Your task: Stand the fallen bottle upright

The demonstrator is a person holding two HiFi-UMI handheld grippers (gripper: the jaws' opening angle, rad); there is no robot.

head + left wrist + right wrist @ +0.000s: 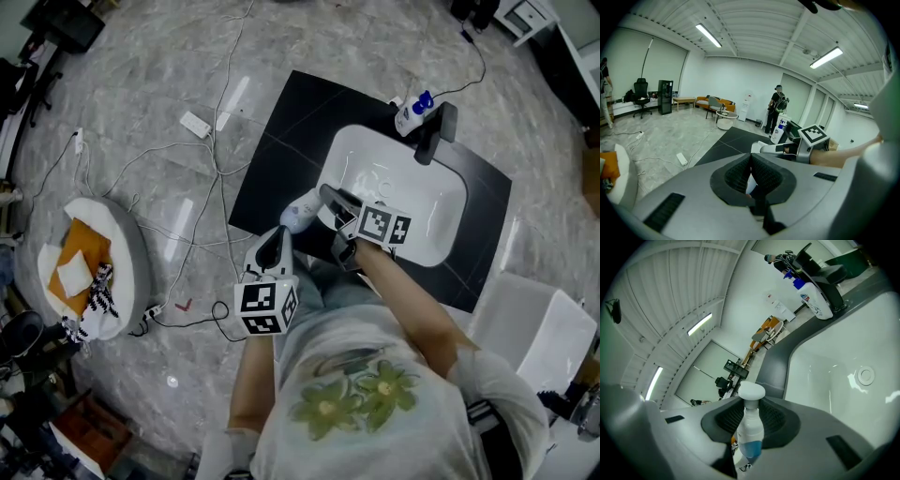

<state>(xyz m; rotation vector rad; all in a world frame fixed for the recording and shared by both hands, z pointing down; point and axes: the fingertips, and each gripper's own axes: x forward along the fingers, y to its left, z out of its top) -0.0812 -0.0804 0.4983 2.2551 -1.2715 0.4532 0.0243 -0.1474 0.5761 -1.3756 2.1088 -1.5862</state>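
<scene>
The bottle (pixel 751 430) is clamped between the jaws of the right gripper (pixel 751 414), cap outermost. It is held off the surface at the near left corner of the sink (pixel 441 192). Its long axis looks tilted, not yet vertical. The left gripper (pixel 278 246) hangs just beside the bottle (pixel 298 214), jaws together on nothing. The right gripper (pixel 330 204) must therefore turn the base downward.

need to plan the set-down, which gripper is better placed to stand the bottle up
Right. The right gripper is clamped on the bottle, cap pointing away from it; the left gripper sits behind with its jaws together.
</scene>
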